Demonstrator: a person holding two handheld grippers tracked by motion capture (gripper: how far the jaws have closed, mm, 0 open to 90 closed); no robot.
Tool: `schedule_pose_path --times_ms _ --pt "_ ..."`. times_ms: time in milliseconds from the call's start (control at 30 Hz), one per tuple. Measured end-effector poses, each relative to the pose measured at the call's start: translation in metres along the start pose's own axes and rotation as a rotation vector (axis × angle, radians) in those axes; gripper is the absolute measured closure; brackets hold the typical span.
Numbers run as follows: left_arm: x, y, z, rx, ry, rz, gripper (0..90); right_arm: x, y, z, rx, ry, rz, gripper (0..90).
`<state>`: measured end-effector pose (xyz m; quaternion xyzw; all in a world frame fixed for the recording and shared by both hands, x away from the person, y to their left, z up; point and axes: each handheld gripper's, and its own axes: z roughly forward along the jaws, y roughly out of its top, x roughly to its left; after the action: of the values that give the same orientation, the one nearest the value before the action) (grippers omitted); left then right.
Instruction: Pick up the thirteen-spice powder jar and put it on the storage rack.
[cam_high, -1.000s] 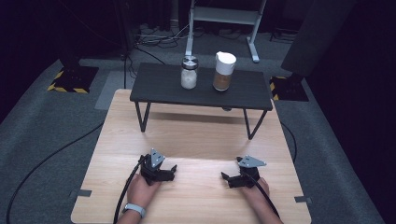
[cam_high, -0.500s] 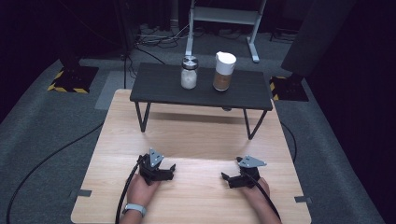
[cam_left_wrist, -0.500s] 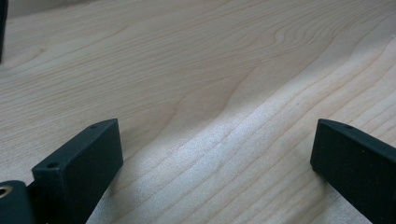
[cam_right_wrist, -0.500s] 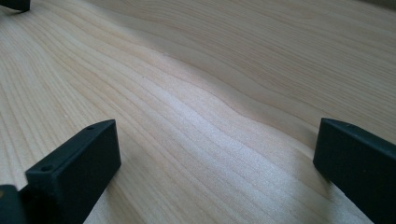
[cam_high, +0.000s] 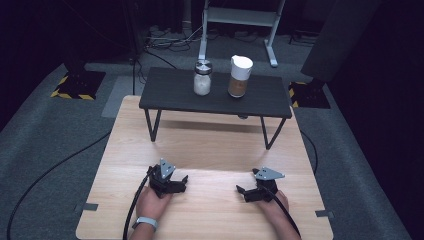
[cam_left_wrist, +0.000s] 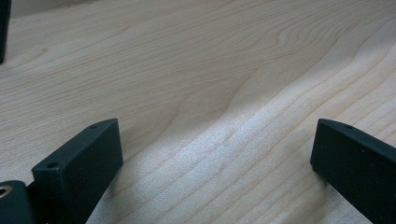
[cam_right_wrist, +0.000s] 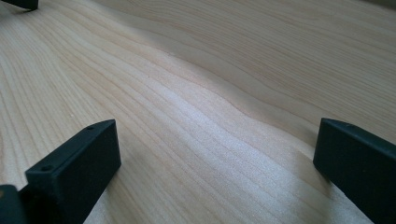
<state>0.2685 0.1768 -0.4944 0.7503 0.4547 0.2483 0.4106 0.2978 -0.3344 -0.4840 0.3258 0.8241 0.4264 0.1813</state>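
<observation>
grippers rest low on the wooden table (cam_high: 210, 145): your left gripper (cam_high: 176, 181) and right gripper (cam_high: 246, 192) both sit with jaws spread wide, holding nothing. the glass jar (cam_high: 202, 78) and white-lidded container (cam_high: 240, 76) stand well apart from them on the black side table (cam_high: 165, 95).

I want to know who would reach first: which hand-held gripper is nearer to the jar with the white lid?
Right, though narrowly. The right hand-held gripper rests almost straight below the jar with the white lid; the left hand-held gripper rests lower left of it.
</observation>
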Motion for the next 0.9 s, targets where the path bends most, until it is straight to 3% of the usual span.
schedule_pose_path --times_ms 900 --pt "-0.0008 0.0002 0.0006 -0.001 0.002 -0.004 2.0 0.0035 0.0004 0.0007 -0.001 -0.018 0.014 0.5"
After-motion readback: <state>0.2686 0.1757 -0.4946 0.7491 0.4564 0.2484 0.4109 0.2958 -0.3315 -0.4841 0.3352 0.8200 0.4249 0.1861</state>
